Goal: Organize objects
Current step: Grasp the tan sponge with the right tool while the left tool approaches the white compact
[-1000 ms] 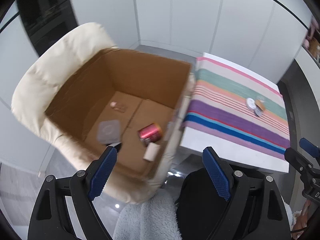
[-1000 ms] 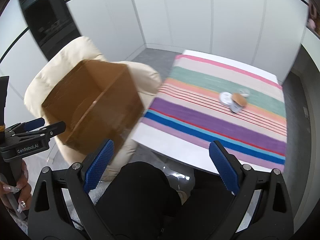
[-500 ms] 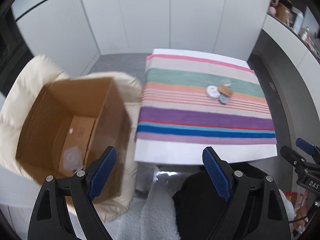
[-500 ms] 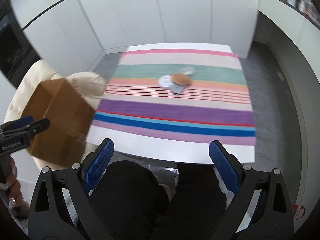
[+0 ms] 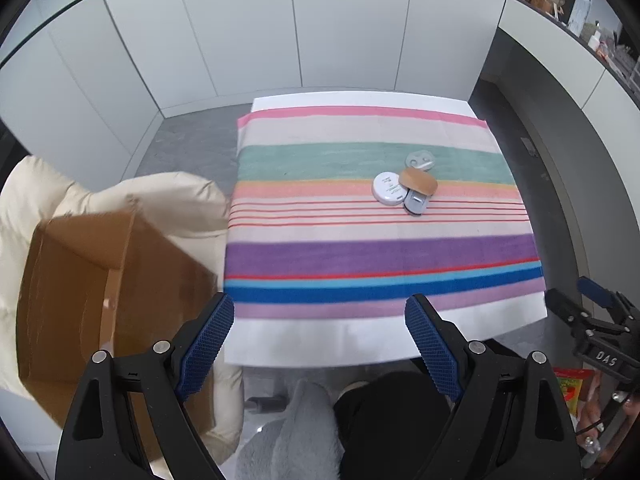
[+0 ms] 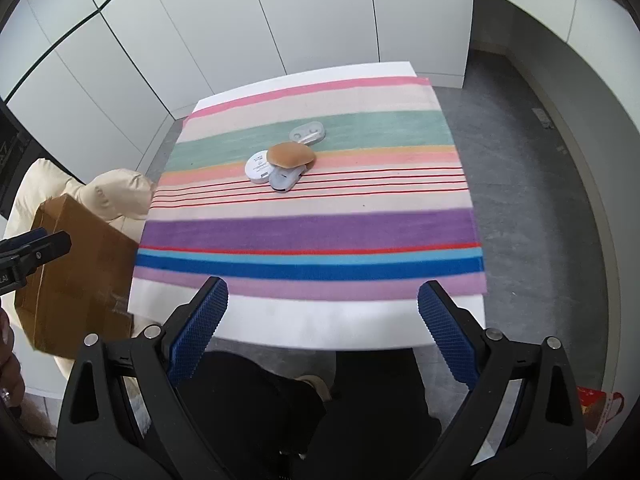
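Your left gripper [image 5: 318, 326] fills the bottom of its frame with the blue pads spread wide and nothing between them; your right gripper [image 6: 322, 308] hangs the same way, jaws apart and empty. Both sit over the near white edge of the table [image 5: 360, 344], above your dark-clothed lap.

Just past the fingers lies the striped cloth [image 6: 312, 228] — blue and purple bands nearest you, thin red lines in the middle, green and pink at the far edge. No object lies on the cloth between the pads and the pile.

At the left of both frames a brown cardboard box [image 5: 80, 300] rests on a cream cushioned chair [image 5: 160, 196], close beside the table's left edge. In the left view its open top faces you, though the inside is mostly in shadow. A grey fluffy fabric [image 5: 296, 432] shows at the bottom centre of that view.

The things to sort sit in a small cluster right of centre in the left view, centre in the right one: a round white case [image 6: 259, 167], a tan bun-shaped object [image 6: 291, 155] resting partly on it and on a grey flat device [image 6: 285, 178], and, a little behind and apart — a pale grey oval case [image 6: 307, 133] on the green band.
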`<action>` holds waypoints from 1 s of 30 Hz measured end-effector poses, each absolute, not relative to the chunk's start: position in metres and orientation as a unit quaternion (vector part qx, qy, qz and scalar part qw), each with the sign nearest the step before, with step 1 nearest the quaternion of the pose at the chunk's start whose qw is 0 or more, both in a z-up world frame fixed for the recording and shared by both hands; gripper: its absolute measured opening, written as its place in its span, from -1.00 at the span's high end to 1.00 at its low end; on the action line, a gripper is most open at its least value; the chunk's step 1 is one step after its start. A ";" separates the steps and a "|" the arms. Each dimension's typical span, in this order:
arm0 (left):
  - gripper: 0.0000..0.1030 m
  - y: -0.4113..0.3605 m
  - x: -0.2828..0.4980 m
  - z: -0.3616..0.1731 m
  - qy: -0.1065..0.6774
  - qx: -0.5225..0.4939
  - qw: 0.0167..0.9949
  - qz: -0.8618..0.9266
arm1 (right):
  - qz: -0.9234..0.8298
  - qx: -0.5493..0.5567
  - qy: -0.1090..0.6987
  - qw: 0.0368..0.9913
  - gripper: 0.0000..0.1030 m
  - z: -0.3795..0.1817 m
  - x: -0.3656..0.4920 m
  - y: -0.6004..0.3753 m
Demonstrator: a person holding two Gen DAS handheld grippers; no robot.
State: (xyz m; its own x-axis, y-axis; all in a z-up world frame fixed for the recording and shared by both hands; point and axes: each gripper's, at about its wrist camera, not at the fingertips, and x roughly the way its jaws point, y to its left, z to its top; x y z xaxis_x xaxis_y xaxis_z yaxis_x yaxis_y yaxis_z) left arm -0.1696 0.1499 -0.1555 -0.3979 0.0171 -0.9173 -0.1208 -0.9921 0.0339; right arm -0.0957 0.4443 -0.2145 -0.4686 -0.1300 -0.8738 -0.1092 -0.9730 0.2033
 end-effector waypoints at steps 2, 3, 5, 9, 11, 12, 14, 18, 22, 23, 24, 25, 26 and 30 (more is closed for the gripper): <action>-0.73 0.155 -0.184 -0.162 0.053 -0.550 0.042 0.832 | -0.846 0.519 -0.119 0.011 -0.90 -0.223 -0.109 0.443; -0.73 0.157 -0.190 -0.167 0.055 -0.553 0.043 0.830 | -0.845 0.521 -0.120 0.016 -0.90 -0.228 -0.118 0.442; -0.73 0.160 -0.204 -0.179 0.055 -0.563 0.047 0.824 | -0.842 0.525 -0.122 0.023 -0.90 -0.237 -0.134 0.438; -0.73 0.170 -0.229 -0.203 0.060 -0.575 0.053 0.814 | -0.838 0.527 -0.132 0.039 -0.90 -0.255 -0.173 0.433; -0.73 0.174 -0.242 -0.214 0.062 -0.573 0.057 0.815 | -0.836 0.528 -0.141 0.046 -0.90 -0.264 -0.192 0.430; -0.73 0.176 -0.248 -0.218 0.063 -0.570 0.058 0.817 | -0.832 0.532 -0.149 0.049 -0.90 -0.273 -0.206 0.429; -0.73 0.178 -0.262 -0.229 0.064 -0.562 0.062 0.823 | -0.828 0.535 -0.161 0.051 -0.90 -0.284 -0.223 0.427; -0.73 0.185 -0.288 -0.253 0.058 -0.553 0.069 0.828 | -0.822 0.545 -0.156 0.053 -0.90 -0.310 -0.263 0.420; -0.73 0.188 -0.302 -0.282 0.047 -0.566 0.076 0.819 | -0.826 0.545 -0.133 0.057 -0.90 -0.328 -0.290 0.410; -0.73 0.189 -0.304 -0.290 0.045 -0.571 0.079 0.816 | -0.825 0.546 -0.133 0.058 -0.90 -0.331 -0.295 0.410; -0.73 0.189 -0.305 -0.296 0.044 -0.574 0.081 0.814 | -0.824 0.546 -0.135 0.062 -0.89 -0.336 -0.302 0.408; -0.73 0.189 -0.306 -0.302 0.043 -0.577 0.083 0.811 | -0.824 0.547 -0.136 0.065 -0.89 -0.340 -0.307 0.407; -0.73 0.189 -0.306 -0.307 0.043 -0.579 0.085 0.810 | -0.823 0.547 -0.136 0.069 -0.90 -0.343 -0.312 0.404; -0.73 0.190 -0.312 -0.323 0.033 -0.587 0.086 0.804 | -0.817 0.560 -0.121 0.072 -0.72 -0.362 -0.329 0.394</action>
State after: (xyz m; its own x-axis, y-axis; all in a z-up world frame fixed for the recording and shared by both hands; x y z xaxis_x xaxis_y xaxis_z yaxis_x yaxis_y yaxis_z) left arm -0.3118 0.1899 -0.3227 -0.2963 0.1001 -0.9498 -0.1780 -0.9829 -0.0481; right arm -0.3286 0.3936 -0.3622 -0.3633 -0.2526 -0.8968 -0.0189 -0.9604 0.2781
